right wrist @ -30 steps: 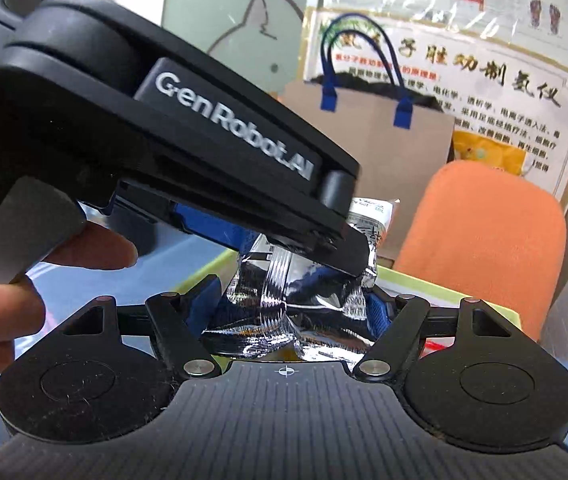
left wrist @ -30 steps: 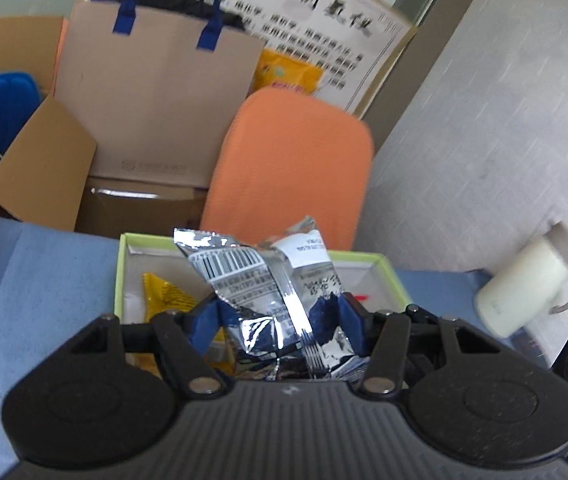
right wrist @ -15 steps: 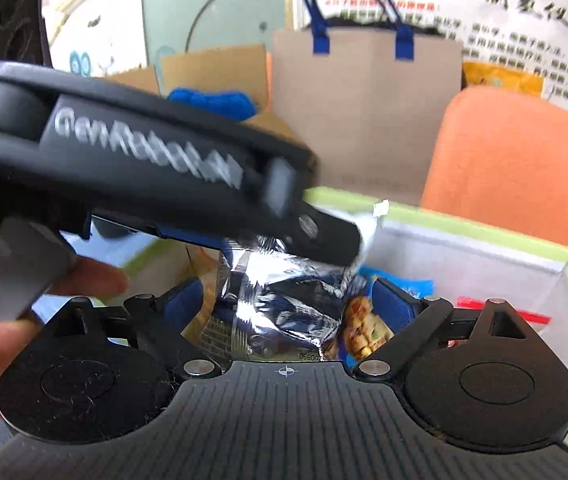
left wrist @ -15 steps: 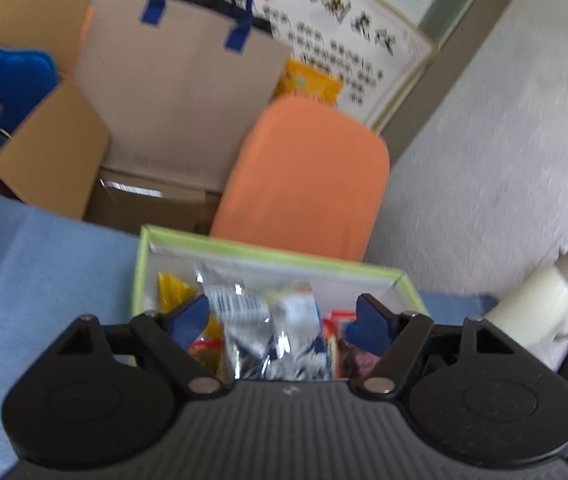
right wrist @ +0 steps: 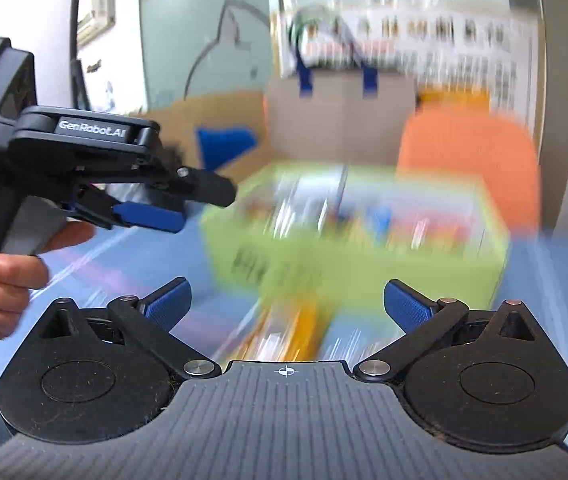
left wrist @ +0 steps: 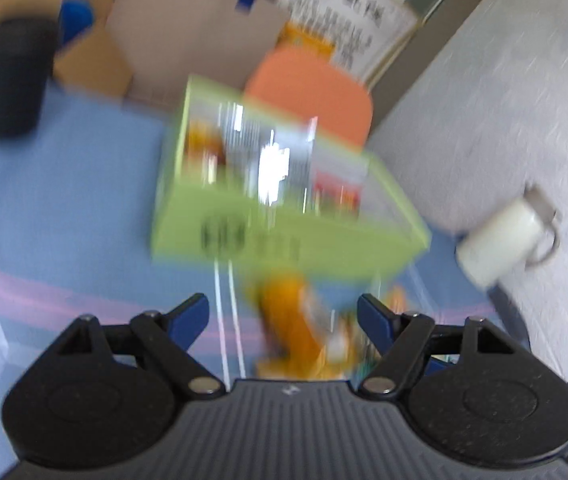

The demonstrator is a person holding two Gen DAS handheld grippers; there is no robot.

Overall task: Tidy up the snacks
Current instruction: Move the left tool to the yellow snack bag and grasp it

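Note:
A light green box point(left wrist: 284, 236) stands on the blue table, blurred, with silver packets point(left wrist: 272, 160) and other snacks inside. An orange snack packet point(left wrist: 288, 320) lies on the table in front of it. My left gripper point(left wrist: 284, 316) is open above that packet and touches nothing. In the right wrist view the green box point(right wrist: 364, 256) lies ahead and the orange packet point(right wrist: 284, 332) is low between the fingers. The jaws of my right gripper point(right wrist: 286, 304) are opening with nothing gripped. The left gripper point(right wrist: 188, 204) shows at the left, held by a hand point(right wrist: 0, 280).
A black cup point(left wrist: 14, 76) stands at the far left of the table and a white jug point(left wrist: 504, 236) at the right. Behind the table are an orange chair point(left wrist: 312, 88), a brown paper bag point(left wrist: 188, 28) with blue handles, and cardboard boxes.
Both grippers have let go of the silver packets, which now lie in the green box. Both have drawn back from the box and sunk toward the table, with their jaws wider.

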